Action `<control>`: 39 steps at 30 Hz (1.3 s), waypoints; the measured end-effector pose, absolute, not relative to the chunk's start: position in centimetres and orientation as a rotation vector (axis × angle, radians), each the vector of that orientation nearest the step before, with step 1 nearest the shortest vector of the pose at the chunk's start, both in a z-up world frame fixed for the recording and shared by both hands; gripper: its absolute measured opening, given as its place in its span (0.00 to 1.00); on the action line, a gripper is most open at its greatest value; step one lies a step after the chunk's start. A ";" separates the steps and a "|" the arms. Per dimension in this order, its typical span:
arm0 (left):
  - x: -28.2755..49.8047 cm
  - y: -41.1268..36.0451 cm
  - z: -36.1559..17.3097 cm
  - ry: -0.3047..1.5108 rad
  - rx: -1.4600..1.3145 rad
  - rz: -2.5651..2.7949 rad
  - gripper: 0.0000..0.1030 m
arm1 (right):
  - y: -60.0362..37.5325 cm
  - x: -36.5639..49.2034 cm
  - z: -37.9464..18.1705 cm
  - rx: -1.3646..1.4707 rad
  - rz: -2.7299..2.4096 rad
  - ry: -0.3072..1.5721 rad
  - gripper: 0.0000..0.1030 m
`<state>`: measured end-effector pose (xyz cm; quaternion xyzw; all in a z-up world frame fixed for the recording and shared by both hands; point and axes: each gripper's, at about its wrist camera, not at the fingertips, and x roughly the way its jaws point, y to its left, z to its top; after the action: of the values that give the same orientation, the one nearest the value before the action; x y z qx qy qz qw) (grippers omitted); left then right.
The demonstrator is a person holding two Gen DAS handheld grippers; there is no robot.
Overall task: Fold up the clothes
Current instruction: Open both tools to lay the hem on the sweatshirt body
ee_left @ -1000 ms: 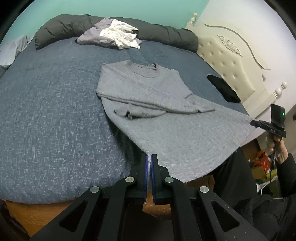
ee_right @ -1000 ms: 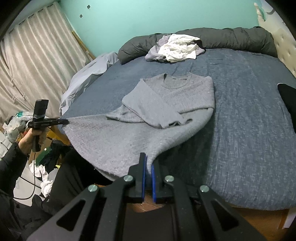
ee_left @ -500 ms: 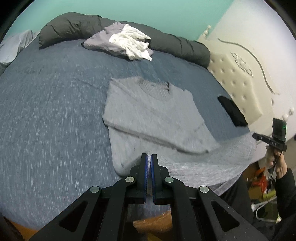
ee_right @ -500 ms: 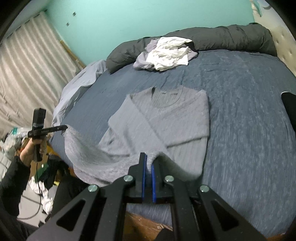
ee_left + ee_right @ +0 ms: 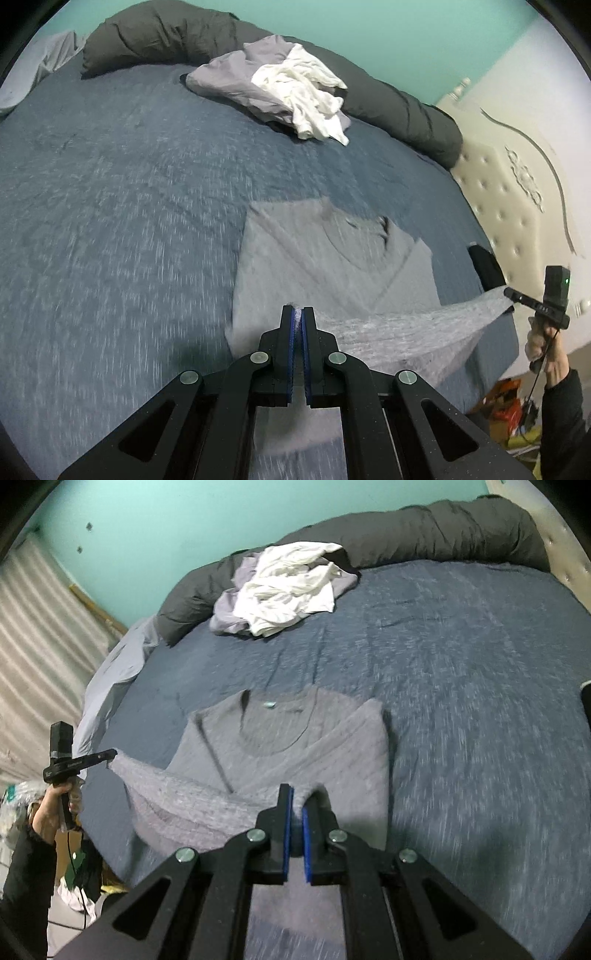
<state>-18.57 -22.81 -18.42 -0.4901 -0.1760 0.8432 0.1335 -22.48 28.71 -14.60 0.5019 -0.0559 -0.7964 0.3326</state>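
Two black hand-held grippers, left gripper [image 5: 297, 314] and right gripper [image 5: 297, 797], pinch the grey knit sweater's [image 5: 295, 746] hem above the blue speckled bedspread [image 5: 461, 657]; teal wall [image 5: 166, 524] behind.

- A home bedroom: a wide bed [image 5: 110, 206] with a speckled blue cover fills most of both views.
- A cream, button-tufted headboard [image 5: 517, 206] with carved scrollwork stands at one side.
- A dark grey rolled duvet [image 5: 424, 535] lies along the far edge, before a teal wall [image 5: 155, 528].
- Loose laundry lies on the bed: a white and lilac heap [image 5: 291, 92] and a grey sweater [image 5: 295, 753].
- Pale pleated curtains [image 5: 33, 627] hang on one side.
- Household clutter [image 5: 506, 410] sits on the floor beside the bed.
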 end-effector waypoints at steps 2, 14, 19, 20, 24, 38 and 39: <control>-21.0 -23.2 -19.2 -0.533 -1.431 2.443 0.03 | 28.2 -24.7 -15.6 1.332 -2.082 -0.163 0.04; -32.5 -24.0 -26.5 -0.651 -1.516 2.443 0.04 | 25.5 -34.6 -24.1 1.455 -2.149 -0.196 0.05; -33.4 -23.7 -29.9 -0.680 -1.551 2.459 0.07 | 25.4 -35.6 -27.1 1.484 -2.160 -0.251 0.07; -33.3 -23.9 -30.2 -0.688 -1.539 2.481 0.14 | 25.8 -35.6 -27.2 1.477 -2.169 -0.286 0.07; -31.6 -24.8 -29.2 -0.702 -1.457 2.552 0.24 | 26.4 -34.5 -25.9 1.392 -2.217 -0.260 0.12; -26.3 -21.3 -28.5 -0.268 -1.499 2.516 0.27 | 24.6 -28.0 -24.3 1.221 -2.199 0.133 0.56; -26.3 -21.0 -28.7 -0.235 -1.510 2.512 0.27 | 24.2 -27.6 -24.9 1.225 -2.179 0.177 0.56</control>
<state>-26.32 -20.96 -28.74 -0.5111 -0.0796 0.8499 0.1004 -27.59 24.18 -24.88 0.4645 0.0672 -0.8259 0.3125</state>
